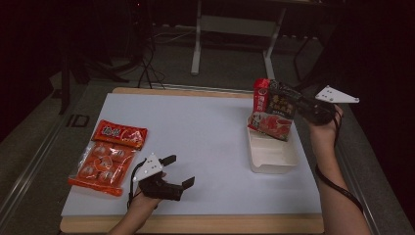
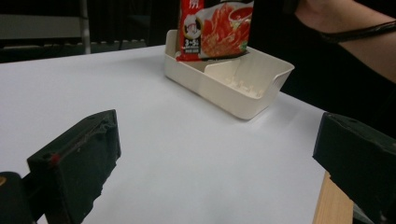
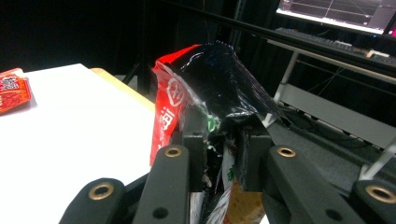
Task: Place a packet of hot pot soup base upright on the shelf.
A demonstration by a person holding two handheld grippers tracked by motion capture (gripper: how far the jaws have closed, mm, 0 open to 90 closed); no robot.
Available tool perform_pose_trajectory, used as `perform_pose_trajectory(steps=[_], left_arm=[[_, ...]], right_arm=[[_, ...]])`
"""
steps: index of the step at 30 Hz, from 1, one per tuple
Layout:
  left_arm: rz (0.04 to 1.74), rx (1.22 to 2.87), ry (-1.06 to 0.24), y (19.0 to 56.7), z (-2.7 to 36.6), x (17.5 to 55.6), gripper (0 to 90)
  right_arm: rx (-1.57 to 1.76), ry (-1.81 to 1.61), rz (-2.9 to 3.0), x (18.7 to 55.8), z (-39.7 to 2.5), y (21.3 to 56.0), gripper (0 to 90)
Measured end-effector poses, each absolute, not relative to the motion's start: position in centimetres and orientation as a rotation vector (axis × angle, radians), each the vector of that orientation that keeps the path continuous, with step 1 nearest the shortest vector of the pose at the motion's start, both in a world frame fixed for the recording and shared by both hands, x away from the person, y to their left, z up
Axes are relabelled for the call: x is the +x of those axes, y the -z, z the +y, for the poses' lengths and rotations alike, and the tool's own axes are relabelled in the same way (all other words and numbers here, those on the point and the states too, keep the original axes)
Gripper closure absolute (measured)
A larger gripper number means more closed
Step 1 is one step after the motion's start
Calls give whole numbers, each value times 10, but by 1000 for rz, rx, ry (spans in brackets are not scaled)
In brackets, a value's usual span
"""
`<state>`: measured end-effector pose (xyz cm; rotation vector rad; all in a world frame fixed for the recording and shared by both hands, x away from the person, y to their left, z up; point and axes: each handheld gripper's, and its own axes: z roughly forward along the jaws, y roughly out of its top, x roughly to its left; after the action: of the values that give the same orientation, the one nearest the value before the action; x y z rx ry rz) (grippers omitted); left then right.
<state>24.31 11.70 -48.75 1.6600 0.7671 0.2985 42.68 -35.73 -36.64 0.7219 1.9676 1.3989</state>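
Two grippers: the right gripper [image 1: 286, 98] is pinching a red-and-black glossy sauce packet [image 1: 270, 110] above a white plastic divided tray [image 1: 271, 155]; the left gripper [image 1: 179, 171] is resting agape.

Black grippers [image 1: 178, 172] (grey plates, brass screws)

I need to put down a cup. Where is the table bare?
The wide white middle, between the orange snack pack and the white tray, is bare, as is the far left corner. The right edge is crowded: the right gripper holds a red packet over the tray.
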Motion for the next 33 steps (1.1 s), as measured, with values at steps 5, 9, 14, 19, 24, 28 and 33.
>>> perform_pose_trajectory(steps=[5,9,14,19,24,28,33], left_arm=[[769,1660,-297,488,117,244,13],[769,1664,-294,488,116,243,13],[773,1664,-294,489,117,243,13],[772,1664,-290,489,117,244,13],[775,1661,-287,489,117,244,13],[777,1659,-287,490,118,244,13],[774,1667,-297,490,117,243,13]], right_arm=[[705,-1406,1974,429,-357,373,767],[706,-1411,1986,432,-359,374,768],[691,-1363,1999,431,-360,370,769],[690,-1361,2016,433,-358,374,768],[680,-1386,2032,438,-350,382,764],[680,-1426,2058,441,-349,388,760],[685,-1438,2057,439,-349,394,758]])
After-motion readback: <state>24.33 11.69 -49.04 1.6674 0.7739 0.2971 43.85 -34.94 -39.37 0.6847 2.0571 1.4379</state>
